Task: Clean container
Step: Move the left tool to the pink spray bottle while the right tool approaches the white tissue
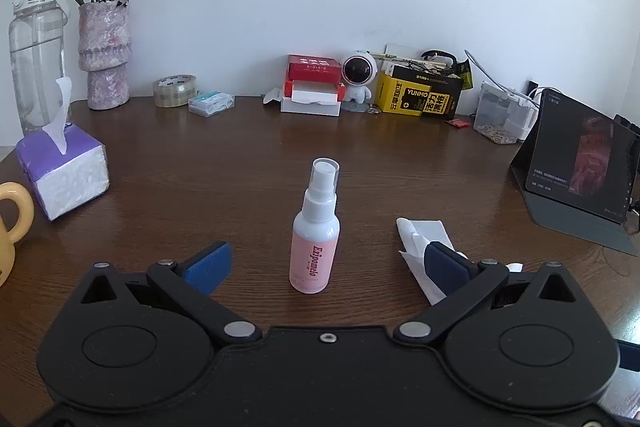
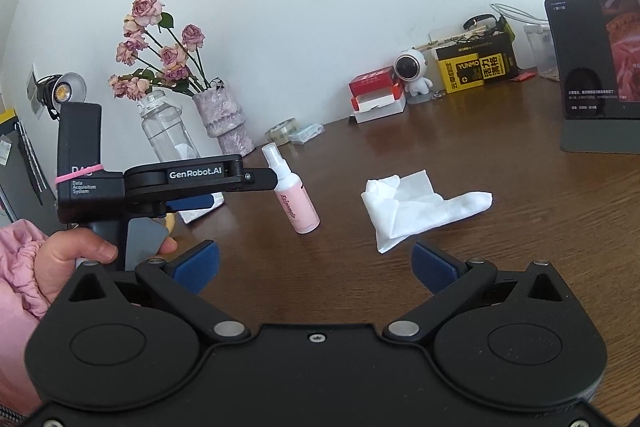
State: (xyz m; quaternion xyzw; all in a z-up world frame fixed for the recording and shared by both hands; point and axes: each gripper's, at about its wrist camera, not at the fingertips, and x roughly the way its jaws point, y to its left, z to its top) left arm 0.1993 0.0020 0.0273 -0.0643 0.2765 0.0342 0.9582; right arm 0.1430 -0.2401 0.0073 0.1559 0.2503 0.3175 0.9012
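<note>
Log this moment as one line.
left hand-held gripper: open, around bottle | right hand-held gripper: open, empty | tissue: on table

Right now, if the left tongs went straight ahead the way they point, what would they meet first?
The pink spray bottle: it stands upright, centered between the open left tongs just ahead of them. The white wipe lies off by the right finger, probably outside that line.

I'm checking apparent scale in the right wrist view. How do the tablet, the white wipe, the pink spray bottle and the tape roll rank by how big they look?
1. tablet, though cut off by the frame edge
2. white wipe
3. pink spray bottle
4. tape roll, farther back, so its true size is unsure
</note>
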